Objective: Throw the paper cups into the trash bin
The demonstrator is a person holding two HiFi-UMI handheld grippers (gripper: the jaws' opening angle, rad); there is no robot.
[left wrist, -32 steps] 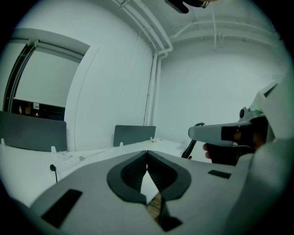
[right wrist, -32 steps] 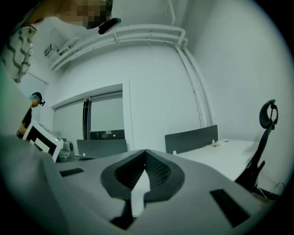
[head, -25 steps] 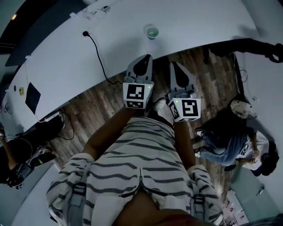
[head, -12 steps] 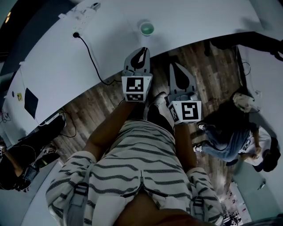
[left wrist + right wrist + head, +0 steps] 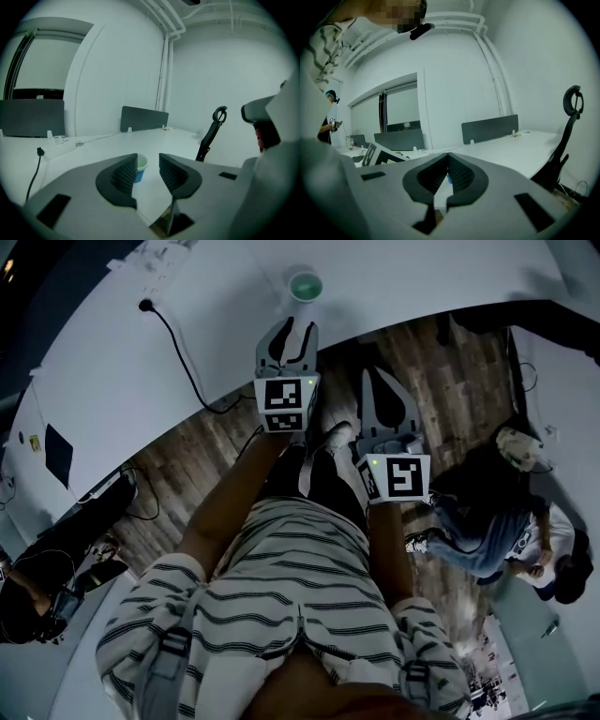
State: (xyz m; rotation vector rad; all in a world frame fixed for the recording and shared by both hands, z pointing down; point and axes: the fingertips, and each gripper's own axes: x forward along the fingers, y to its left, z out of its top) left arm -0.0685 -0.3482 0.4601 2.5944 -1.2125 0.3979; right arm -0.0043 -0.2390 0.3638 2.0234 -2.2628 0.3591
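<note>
A paper cup [image 5: 305,284] with a pale green inside and blue wall stands on the white table [image 5: 112,381], near its front edge. My left gripper [image 5: 292,327] hangs just short of the cup, reaching over the table edge. Its jaws have just been opening and nothing is between them. In the left gripper view the cup [image 5: 142,164] shows beyond the gap of the left gripper [image 5: 148,159]. My right gripper [image 5: 377,378] hangs over the wooden floor to the right, farther from the table. The right gripper [image 5: 448,155] has its tips touching and holds nothing.
A black cable with its plug [image 5: 145,306] trails across the table to the left of the cup. A person [image 5: 487,521] sits on the floor at the right. An office chair [image 5: 213,126] stands by the table's right end. No trash bin is in view.
Both grippers have moved forward toward the table, the left one more. The left jaws, shut before, now stand apart. The cup sits closer to the left gripper's tips.
</note>
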